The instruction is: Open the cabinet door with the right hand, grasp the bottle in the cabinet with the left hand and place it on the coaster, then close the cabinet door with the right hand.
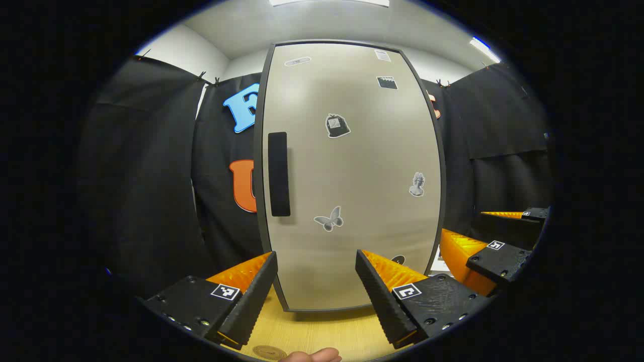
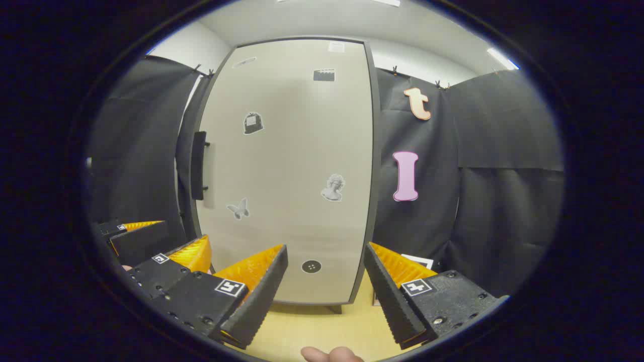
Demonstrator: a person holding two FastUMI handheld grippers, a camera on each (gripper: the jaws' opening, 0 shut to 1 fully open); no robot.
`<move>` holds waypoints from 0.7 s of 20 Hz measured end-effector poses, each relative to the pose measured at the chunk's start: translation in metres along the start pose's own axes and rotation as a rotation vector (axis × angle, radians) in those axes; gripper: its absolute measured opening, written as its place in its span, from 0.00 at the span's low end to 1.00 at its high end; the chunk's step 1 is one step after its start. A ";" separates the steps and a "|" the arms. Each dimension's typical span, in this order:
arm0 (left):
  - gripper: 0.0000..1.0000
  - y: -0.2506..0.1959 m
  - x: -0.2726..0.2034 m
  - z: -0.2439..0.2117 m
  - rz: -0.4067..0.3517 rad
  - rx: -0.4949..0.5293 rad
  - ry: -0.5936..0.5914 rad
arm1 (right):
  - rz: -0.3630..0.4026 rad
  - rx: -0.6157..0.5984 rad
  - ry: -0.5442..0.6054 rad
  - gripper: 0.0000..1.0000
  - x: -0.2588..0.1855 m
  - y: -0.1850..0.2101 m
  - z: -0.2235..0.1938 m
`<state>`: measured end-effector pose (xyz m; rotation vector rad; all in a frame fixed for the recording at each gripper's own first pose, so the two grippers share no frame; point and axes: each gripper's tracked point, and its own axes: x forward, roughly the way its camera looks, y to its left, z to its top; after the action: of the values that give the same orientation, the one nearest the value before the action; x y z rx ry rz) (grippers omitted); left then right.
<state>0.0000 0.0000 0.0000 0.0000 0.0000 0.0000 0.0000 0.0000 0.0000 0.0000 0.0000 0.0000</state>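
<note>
The cabinet (image 1: pixel 352 171) stands on the table (image 1: pixel 322 334) with its door shut, so the bottle inside is hidden. Both the left gripper (image 1: pixel 316 296) and right gripper (image 2: pixel 326 296) hover before it, jaws apart and empty.

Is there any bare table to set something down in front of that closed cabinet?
Yes: a bare strip of wooden table lies between the cabinet door and the left gripper, with the coaster at its near edge. It is tighter to that gripper's right, where the right gripper sits close by.
</note>
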 end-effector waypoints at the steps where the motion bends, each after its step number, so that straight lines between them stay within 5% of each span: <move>1: 0.94 -0.001 0.001 0.000 -0.005 -0.007 -0.002 | 0.000 -0.004 -0.005 0.96 -0.001 0.000 0.002; 14: 0.94 0.009 -0.009 -0.007 -0.004 -0.043 -0.006 | 0.005 -0.043 0.001 0.96 -0.004 0.014 -0.001</move>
<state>-0.0090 0.0089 -0.0075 -0.0430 -0.0063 -0.0040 -0.0043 0.0136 -0.0007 -0.0425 0.0014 0.0050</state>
